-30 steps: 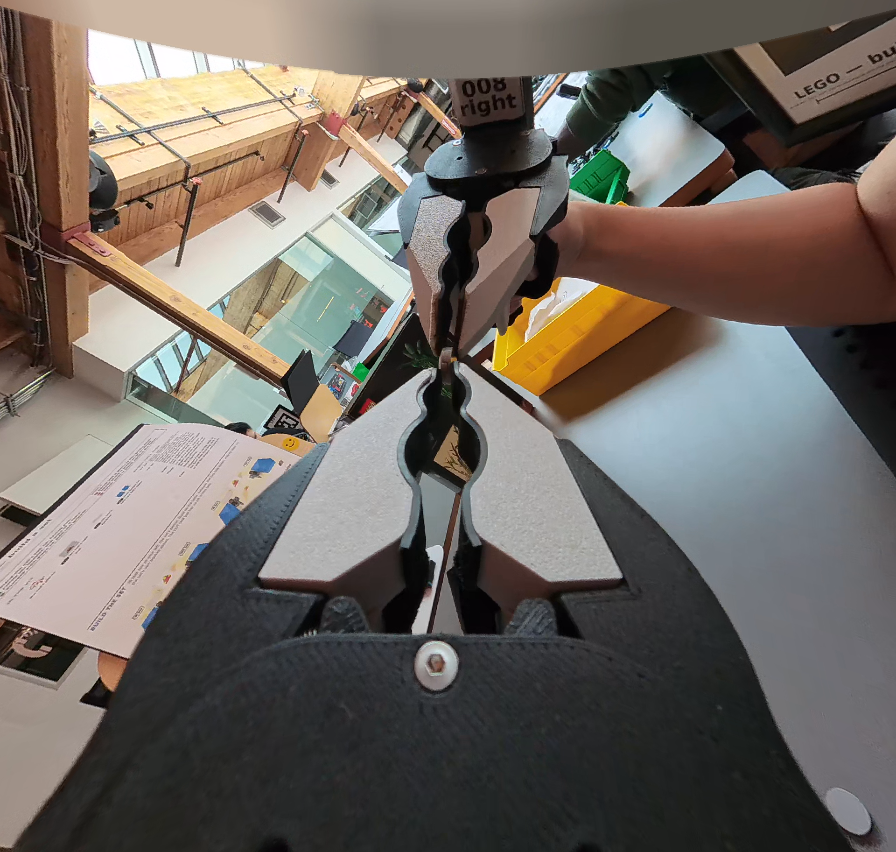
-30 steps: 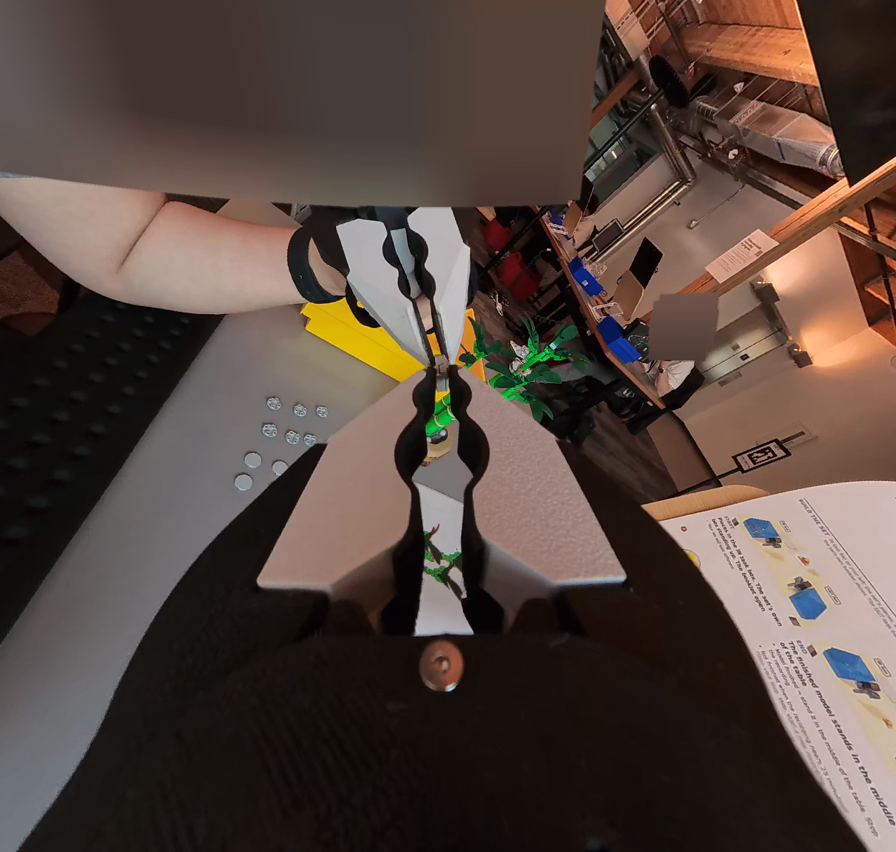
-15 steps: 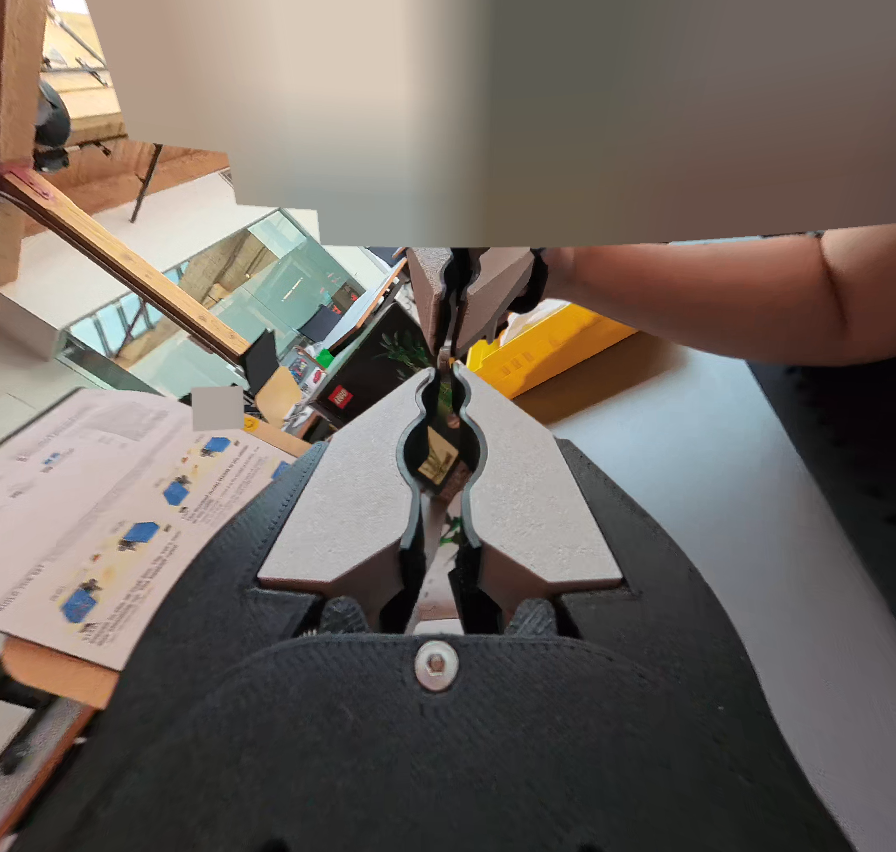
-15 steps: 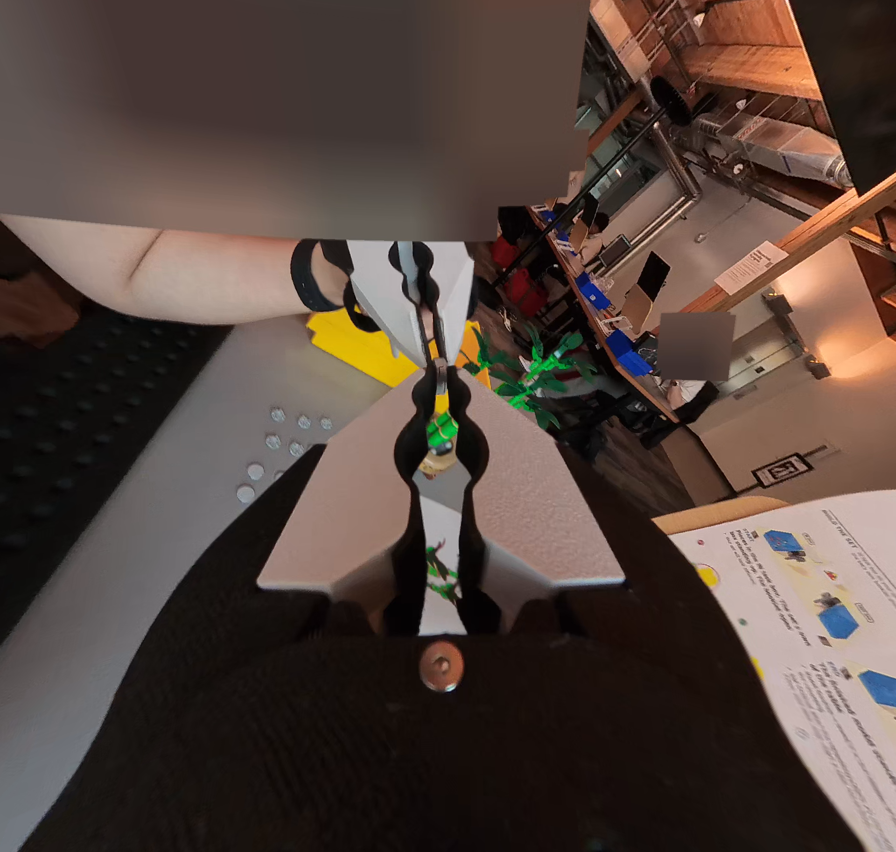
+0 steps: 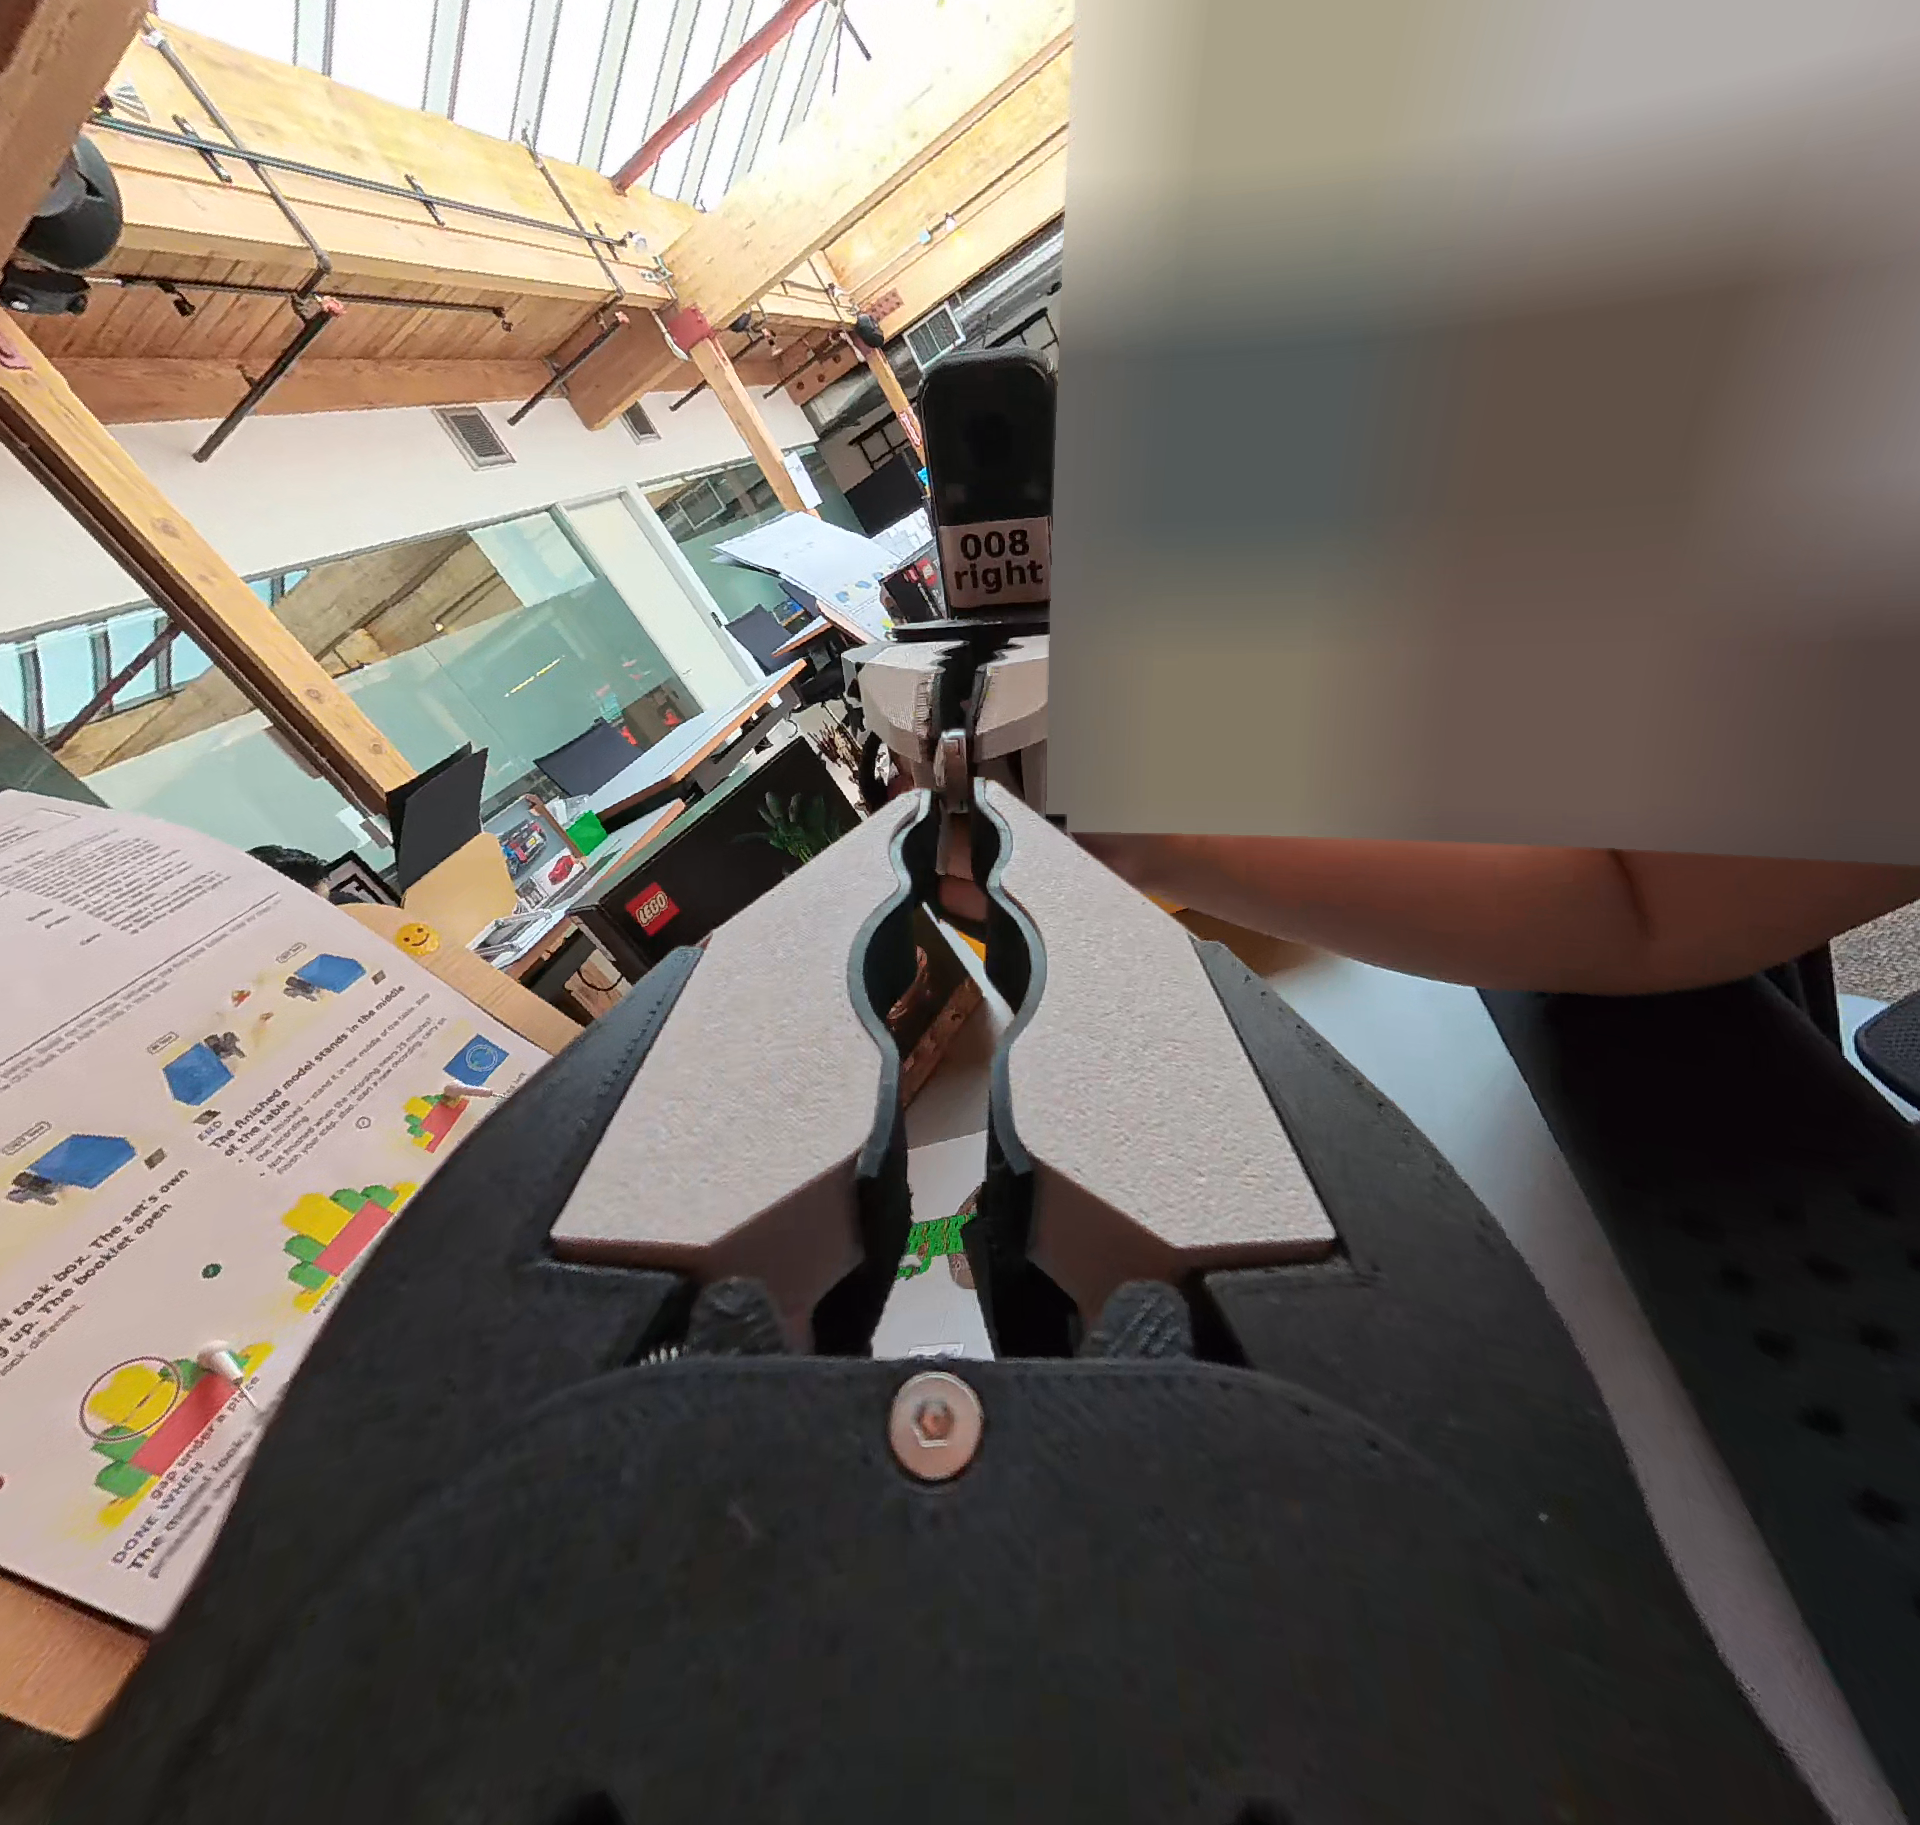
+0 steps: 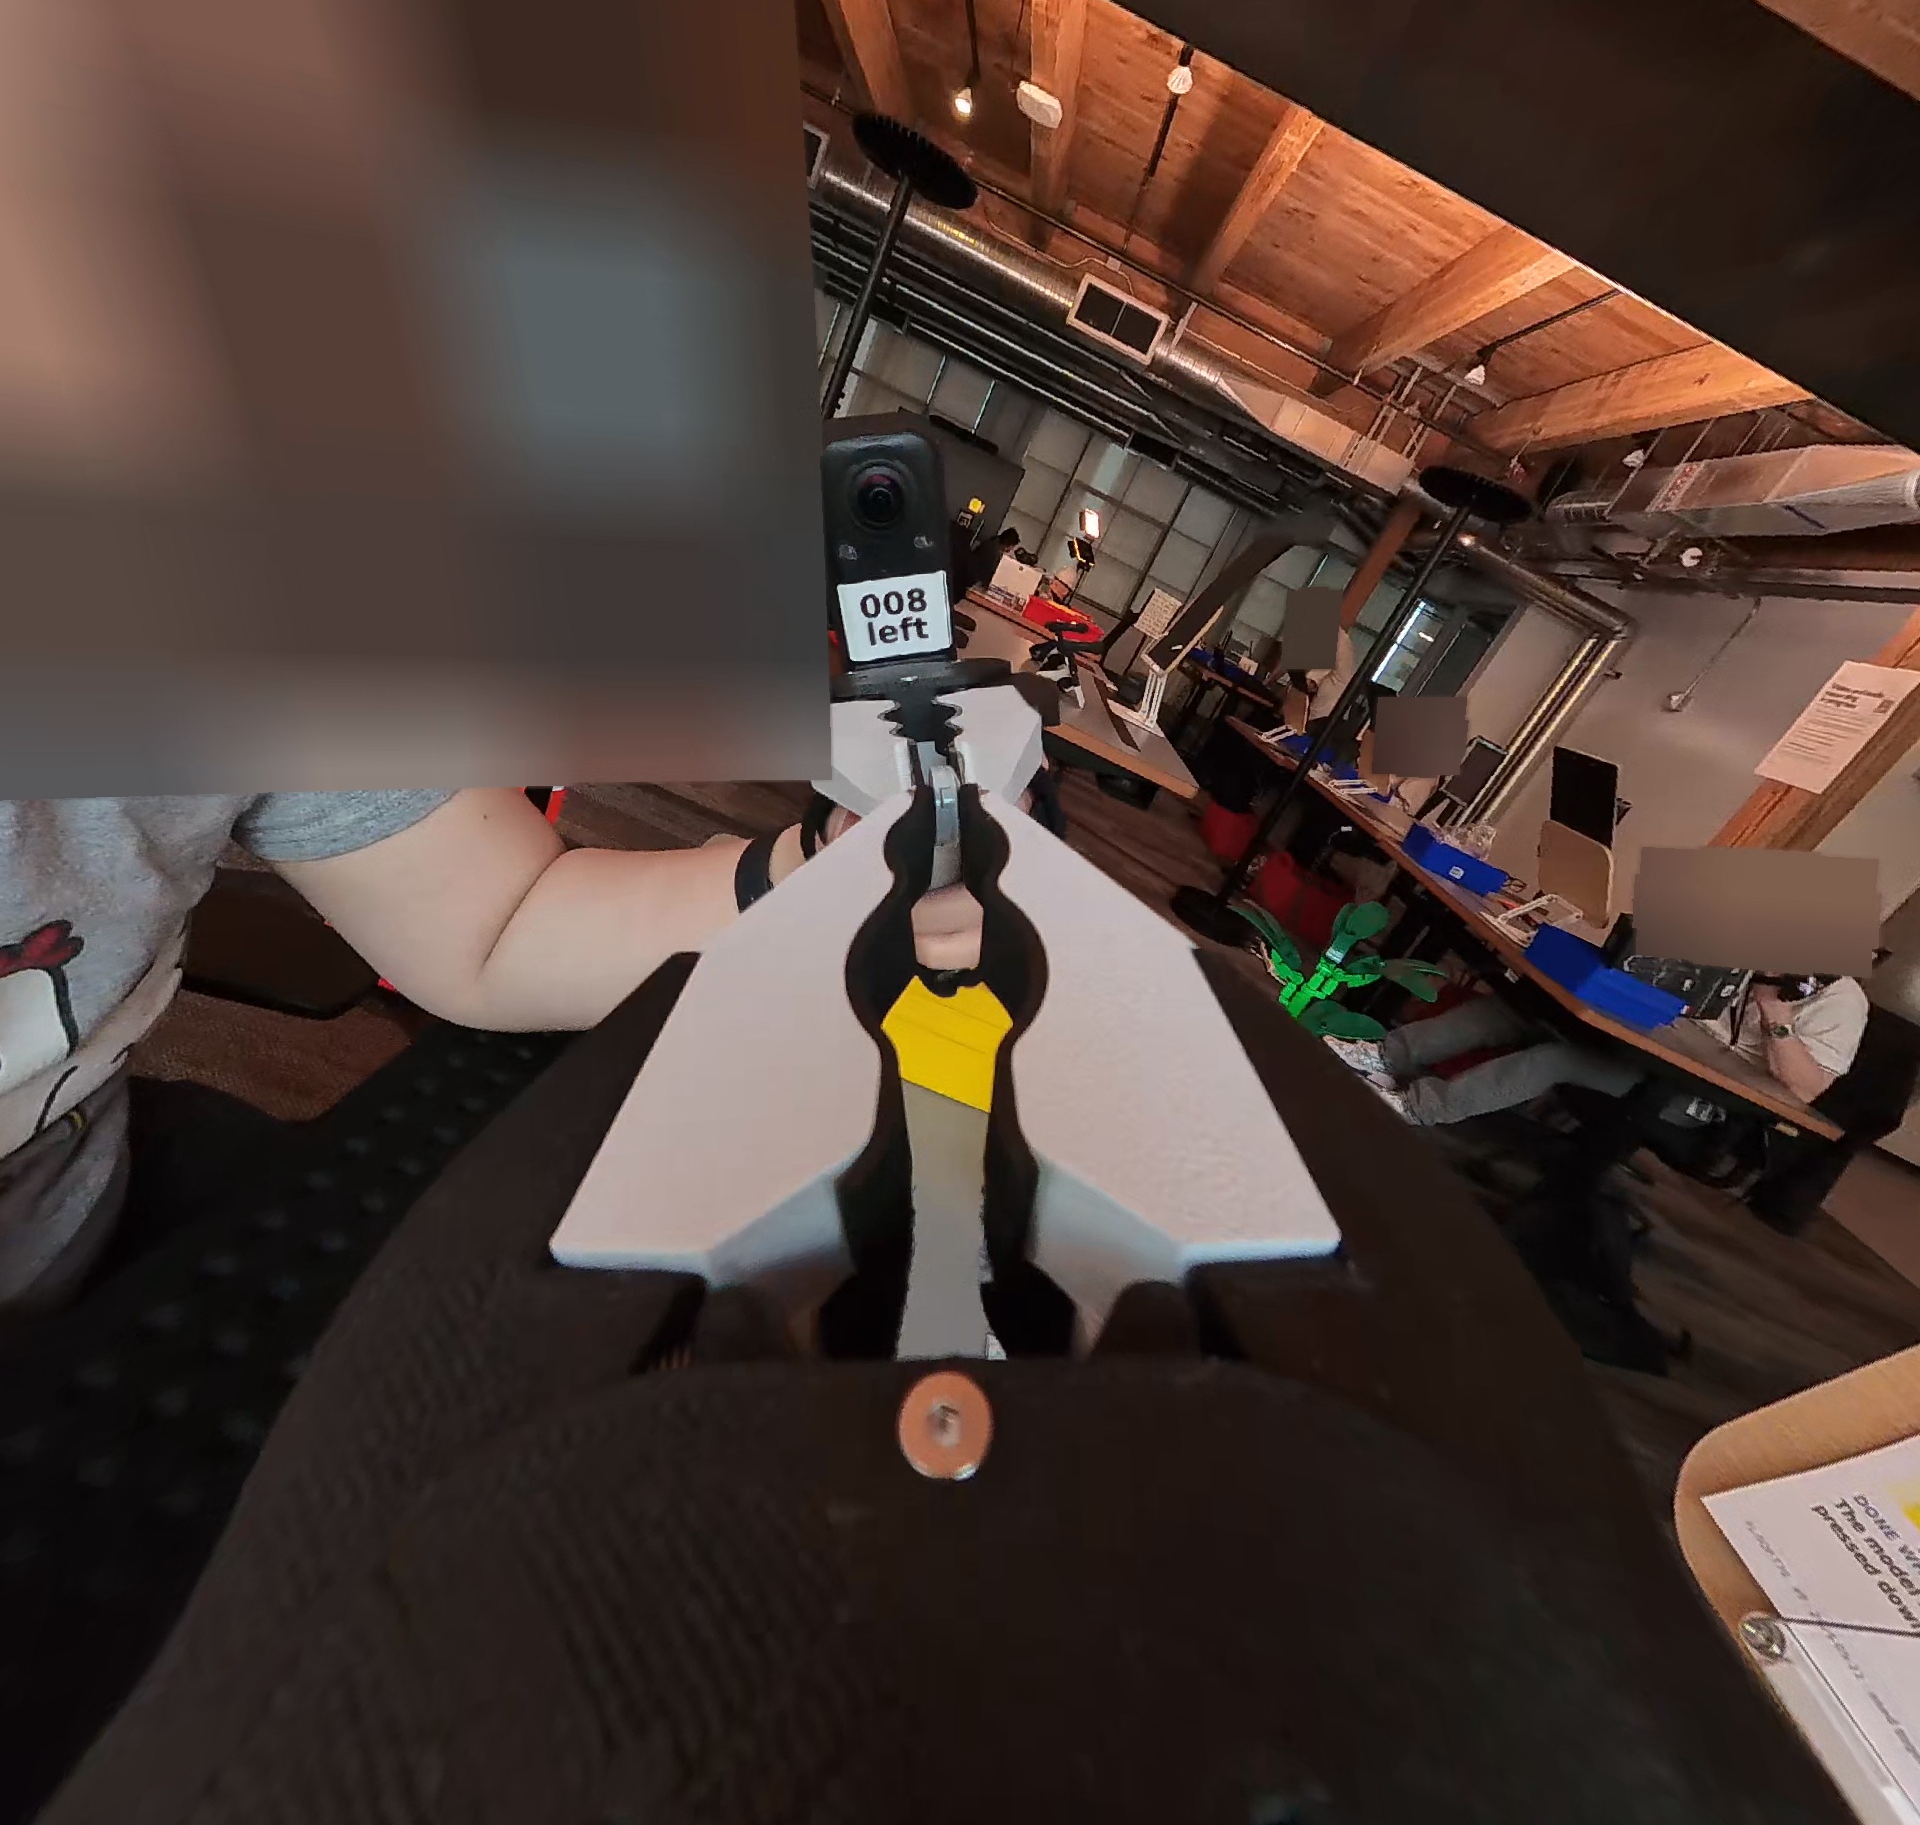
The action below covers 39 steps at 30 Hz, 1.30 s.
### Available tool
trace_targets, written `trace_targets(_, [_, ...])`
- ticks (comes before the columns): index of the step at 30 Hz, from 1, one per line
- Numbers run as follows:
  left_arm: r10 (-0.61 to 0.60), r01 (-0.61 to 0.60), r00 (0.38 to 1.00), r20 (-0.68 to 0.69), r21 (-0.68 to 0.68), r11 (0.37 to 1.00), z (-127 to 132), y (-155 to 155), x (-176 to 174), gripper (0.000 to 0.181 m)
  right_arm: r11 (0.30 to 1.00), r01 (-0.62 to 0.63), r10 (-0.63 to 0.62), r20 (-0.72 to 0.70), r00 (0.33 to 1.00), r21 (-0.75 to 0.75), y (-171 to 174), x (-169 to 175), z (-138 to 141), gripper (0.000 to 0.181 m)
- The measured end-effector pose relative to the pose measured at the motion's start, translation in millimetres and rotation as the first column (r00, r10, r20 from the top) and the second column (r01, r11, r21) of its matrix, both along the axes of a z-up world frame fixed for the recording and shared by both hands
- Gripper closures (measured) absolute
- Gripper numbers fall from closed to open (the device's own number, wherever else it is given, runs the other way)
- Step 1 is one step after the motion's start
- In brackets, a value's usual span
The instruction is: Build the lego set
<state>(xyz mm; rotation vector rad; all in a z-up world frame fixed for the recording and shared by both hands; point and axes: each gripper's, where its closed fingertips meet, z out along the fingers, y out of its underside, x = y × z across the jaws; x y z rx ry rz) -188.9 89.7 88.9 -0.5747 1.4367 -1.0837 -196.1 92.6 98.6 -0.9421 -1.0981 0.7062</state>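
Note:
My left gripper (image 5: 951,801) and my right gripper (image 6: 940,801) are held in the air, tip to tip and facing each other. A small flat grey Lego piece (image 6: 945,825) is pinched between them; it also shows in the left wrist view (image 5: 948,752). Both sets of jaws are closed on it. The right gripper (image 5: 956,710) shows just beyond my left tips, and the left gripper (image 6: 925,741) just beyond my right tips. The piece's shape is mostly hidden by the fingers.
An instruction sheet on a wooden board (image 5: 208,1100) lies at the left, and shows low right in the right wrist view (image 6: 1849,1567). A yellow bin (image 6: 945,1043) and the grey table (image 5: 1455,1100) lie below. A person's forearms (image 5: 1455,913) (image 6: 520,902) reach in. A black box (image 5: 707,892) stands behind. My left and right fingertips are right by each other.
Both grippers have tilted upward together, staying tip to tip. The table, bin and scattered small discs have dropped out of sight; more ceiling shows.

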Motion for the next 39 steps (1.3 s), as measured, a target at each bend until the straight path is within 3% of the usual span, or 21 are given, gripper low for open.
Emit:
trace_targets(5, [0.11,-0.11,0.994,0.012,0.144,0.983,-4,7,1,0.179,0.999,0.048,-0.049,0.036,0.998,0.016,6,1,-6,0.176])
trace_targets(8, [0.19,-0.189,0.981,0.027,0.301,0.935,-13,10,3,0.18,0.984,0.161,-0.172,0.161,0.972,0.078,11,7,-15,0.17])
trace_targets(10, [0.203,-0.22,0.975,0.085,0.391,0.894,-14,8,1,0.179,0.959,0.233,-0.269,0.263,0.927,0.162,7,6,-19,0.169])
trace_targets(14, [0.211,-0.263,0.965,0.159,0.535,0.803,-17,4,-3,0.18,0.856,0.363,-0.5,0.411,0.762,0.369,9,12,-29,0.169])
trace_targets(16, [0.229,-0.281,0.96,0.163,0.574,0.769,-20,6,-2,0.179,0.841,0.365,-0.518,0.402,0.755,0.398,5,8,-24,0.17])
trace_targets(18, [0.22,-0.286,0.958,0.183,0.588,0.757,-20,3,-2,0.179,0.859,0.346,-0.487,0.391,0.781,0.378,0,3,-22,0.168])
trace_targets(28, [0.194,-0.251,0.968,0.16,0.566,0.785,-22,-3,1,0.179,0.834,0.341,-0.52,0.411,0.749,0.433,6,2,-27,0.179])
trace_targets(33, [0.212,-0.258,0.966,0.147,0.542,0.8,-22,3,2,0.179,0.851,0.336,-0.503,0.442,0.743,0.405,8,3,-34,0.166])
trace_targets(39, [0.193,-0.223,0.975,0.112,0.517,0.826,-26,3,4,0.179,0.848,0.331,-0.5,0.419,0.758,0.413,9,2,-30,0.177])
